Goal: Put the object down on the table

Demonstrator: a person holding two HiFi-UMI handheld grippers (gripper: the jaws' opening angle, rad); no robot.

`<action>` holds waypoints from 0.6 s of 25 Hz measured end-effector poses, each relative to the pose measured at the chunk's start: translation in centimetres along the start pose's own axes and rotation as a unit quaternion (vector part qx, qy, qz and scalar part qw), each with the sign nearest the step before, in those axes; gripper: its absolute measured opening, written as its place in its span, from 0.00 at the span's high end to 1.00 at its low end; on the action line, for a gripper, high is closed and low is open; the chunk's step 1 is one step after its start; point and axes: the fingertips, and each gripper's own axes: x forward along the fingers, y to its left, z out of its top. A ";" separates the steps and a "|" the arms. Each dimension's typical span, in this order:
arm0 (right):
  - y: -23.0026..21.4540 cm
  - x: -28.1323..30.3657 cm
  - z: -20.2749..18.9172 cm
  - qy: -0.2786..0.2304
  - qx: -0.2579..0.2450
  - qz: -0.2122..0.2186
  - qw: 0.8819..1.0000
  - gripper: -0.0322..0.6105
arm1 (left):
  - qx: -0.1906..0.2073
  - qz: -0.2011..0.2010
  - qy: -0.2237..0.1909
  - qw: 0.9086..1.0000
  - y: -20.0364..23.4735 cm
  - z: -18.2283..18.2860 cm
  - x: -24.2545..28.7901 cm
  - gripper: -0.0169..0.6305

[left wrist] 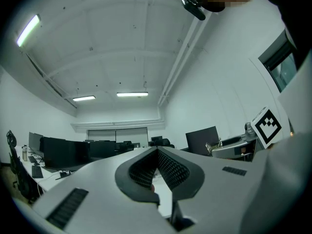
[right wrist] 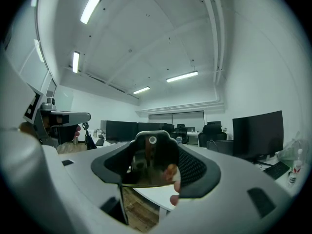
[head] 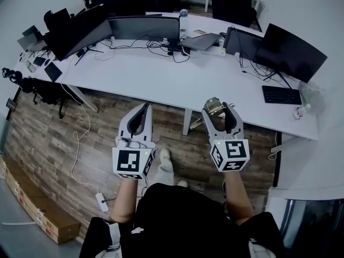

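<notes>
R hand-held gripper [head: 220,110] pinched a shiny metal plate [right wrist: 149,164], short of the white worktop [head: 161,71], over wood floor [head: 107,133], prob. to set it there. L hand-held gripper [head: 143,110] pressed together, empty.

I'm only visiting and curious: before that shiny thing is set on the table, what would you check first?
1. Right gripper clamped on the shiny metal piece: ok.
2. Left gripper shut, empty, off to the side: ok.
3. Bare patch on the white table ahead: ok.
4. Piece already above the tabletop rather than the floor: cannot tell; it is near the front edge.
5. Height above the tabletop: cannot tell.
</notes>
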 end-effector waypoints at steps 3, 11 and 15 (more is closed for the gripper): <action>-0.2 1.1 -0.1 0.001 -0.002 -0.003 1.000 0.49 | 0.004 0.001 -0.002 1.000 0.6 -0.2 0.9 0.95; -0.9 5.3 -0.1 0.003 -0.007 -0.003 1.000 0.49 | 0.011 -0.002 0.008 1.000 2.1 -1.2 4.7 0.95; -1.5 7.8 -0.3 0.007 -0.011 -0.005 1.000 0.49 | 0.014 -0.002 0.010 1.000 3.5 -1.9 7.1 0.95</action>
